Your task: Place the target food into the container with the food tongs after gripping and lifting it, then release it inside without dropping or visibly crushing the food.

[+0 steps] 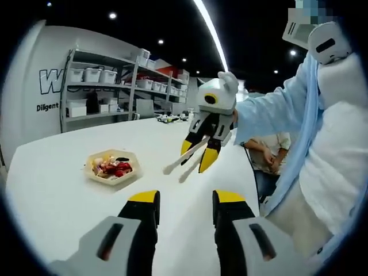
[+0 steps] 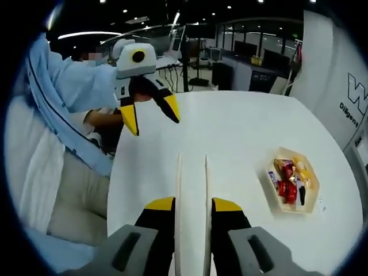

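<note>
A pale hexagonal dish [image 1: 91, 172] [image 2: 313, 201] sits on the white table, holding several red and yellow wrapped snacks [image 1: 115, 168] [image 2: 287, 181]. In the right gripper view my right gripper [image 2: 192, 204] is shut on white food tongs [image 2: 178, 178], whose two arms point forward over the table with a narrow gap. In the left gripper view that right gripper [image 1: 198, 154] hovers above the table right of the dish, the tongs [image 1: 184, 160] angled down-left and holding nothing. My left gripper [image 1: 187, 198] [image 2: 150, 115] is open with nothing between its jaws.
The white table [image 1: 57, 201] [image 2: 241, 132] stretches wide around the dish. Shelves with white bins [image 1: 109, 86] stand at the back. A person in a light blue sleeve [image 1: 276, 109] [image 2: 75, 86] holds the grippers; another person [image 1: 267, 149] sits beyond the table's edge.
</note>
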Motion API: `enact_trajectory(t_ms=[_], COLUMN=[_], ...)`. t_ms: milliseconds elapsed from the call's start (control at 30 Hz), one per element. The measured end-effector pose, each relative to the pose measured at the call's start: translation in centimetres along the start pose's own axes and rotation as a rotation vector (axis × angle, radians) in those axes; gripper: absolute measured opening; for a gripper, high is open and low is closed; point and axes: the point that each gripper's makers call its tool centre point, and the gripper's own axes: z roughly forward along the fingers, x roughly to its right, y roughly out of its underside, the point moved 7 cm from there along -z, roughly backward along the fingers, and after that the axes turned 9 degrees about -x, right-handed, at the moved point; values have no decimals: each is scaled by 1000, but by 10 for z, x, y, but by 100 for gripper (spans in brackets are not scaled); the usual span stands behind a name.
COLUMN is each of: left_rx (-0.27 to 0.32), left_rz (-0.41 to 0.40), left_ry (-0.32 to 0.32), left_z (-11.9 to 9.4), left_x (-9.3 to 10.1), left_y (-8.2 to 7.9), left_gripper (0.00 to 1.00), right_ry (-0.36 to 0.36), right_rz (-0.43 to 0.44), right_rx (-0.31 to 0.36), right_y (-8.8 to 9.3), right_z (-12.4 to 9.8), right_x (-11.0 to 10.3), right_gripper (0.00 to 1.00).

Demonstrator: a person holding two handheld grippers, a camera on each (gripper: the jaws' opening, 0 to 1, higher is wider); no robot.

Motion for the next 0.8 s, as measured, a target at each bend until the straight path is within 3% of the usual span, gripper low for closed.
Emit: enact_trajectory(t_ms=[533, 600, 667, 800], left_rx=[-7, -7, 2, 6], left_rz=[37, 42, 47, 58], left_ry=[105, 112, 125, 130], left_z=[25, 26, 27, 28], left_x=[15, 16, 17, 17], left_y=[-12, -13, -15, -18], left_gripper=[30, 27, 18, 17], right_ry=[-59, -63, -64, -72], right_rz=[-55, -55, -59, -70], right_rx=[51, 49, 48, 48], right_y=[-19, -19, -19, -21], right_z=[-5, -6, -6, -6], right_x=[-23, -24, -25, -28], right_gripper=[15, 15, 15, 15])
